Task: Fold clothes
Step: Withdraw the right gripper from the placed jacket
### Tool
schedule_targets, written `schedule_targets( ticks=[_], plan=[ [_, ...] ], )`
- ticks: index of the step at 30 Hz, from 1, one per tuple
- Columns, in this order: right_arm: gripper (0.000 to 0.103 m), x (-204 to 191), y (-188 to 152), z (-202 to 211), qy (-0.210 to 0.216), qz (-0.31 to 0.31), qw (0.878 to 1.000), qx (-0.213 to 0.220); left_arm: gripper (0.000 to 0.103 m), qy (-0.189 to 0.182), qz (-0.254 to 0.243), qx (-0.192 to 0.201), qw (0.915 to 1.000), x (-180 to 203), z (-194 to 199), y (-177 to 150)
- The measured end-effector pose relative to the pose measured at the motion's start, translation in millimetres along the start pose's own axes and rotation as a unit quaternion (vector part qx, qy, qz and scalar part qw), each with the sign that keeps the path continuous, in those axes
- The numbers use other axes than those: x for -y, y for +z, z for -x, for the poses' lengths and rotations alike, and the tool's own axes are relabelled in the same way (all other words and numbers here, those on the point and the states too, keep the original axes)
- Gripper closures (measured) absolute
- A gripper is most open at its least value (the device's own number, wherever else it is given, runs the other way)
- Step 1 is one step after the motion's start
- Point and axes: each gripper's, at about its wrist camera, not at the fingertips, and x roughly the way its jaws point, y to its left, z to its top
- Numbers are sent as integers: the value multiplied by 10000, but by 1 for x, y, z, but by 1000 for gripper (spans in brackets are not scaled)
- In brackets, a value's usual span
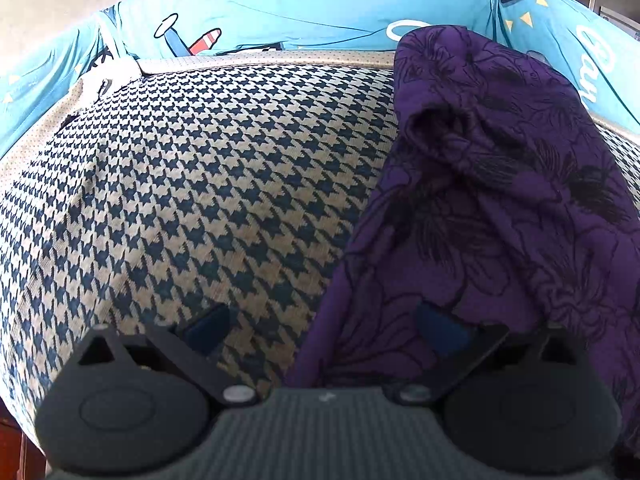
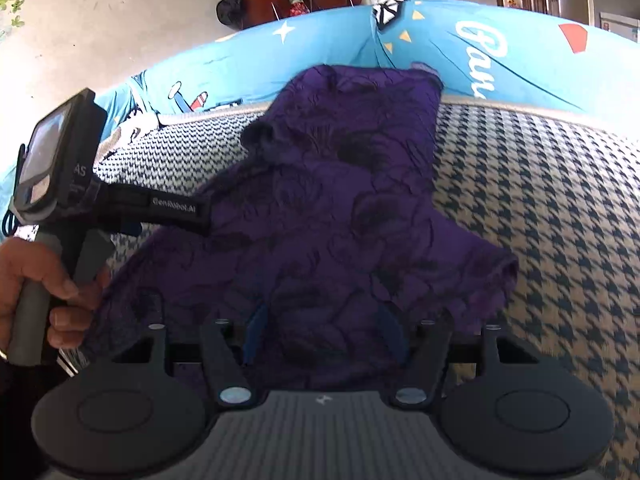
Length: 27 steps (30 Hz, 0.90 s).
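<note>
Garment: we find the purple flowered garment (image 2: 340, 216) bunched, with no neat fold yet, on the houndstooth mattress (image 1: 180, 184).
Progress: we judge folding barely begun; smoothing and folds remain.
Left tool (image 1: 320, 328): jaws apart, right pad over cloth, nothing gripped.
Right tool (image 2: 324, 332): half open above the garment, holding nothing.
Surround: blue printed sheet (image 1: 280, 4) behind.

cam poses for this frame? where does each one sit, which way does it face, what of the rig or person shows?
Left wrist: sits on the left gripper, angled down at the houndstooth surface; only its own fingers show.
Right wrist: sits on the right gripper, angled down over the purple garment; shows the left gripper and the hand holding it.
Shared: the purple garment, the houndstooth surface, blue printed fabric.
</note>
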Motion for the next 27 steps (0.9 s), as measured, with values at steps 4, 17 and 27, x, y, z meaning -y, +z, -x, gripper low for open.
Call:
schedule_targets(
  ticks=[4,17,27],
  plan=[
    [38,-3,-14,6,-74,229,9997,61,0,-31,134,91,9999,-5,2,-9],
    [29,5,-27,21,-101,52,9999,45,0,155,210,395,9989,-6,27,-46],
    [29,40,-22,40,-295,-658,9960,535,0,137,626,449,9969,-16,54,-65]
  ],
)
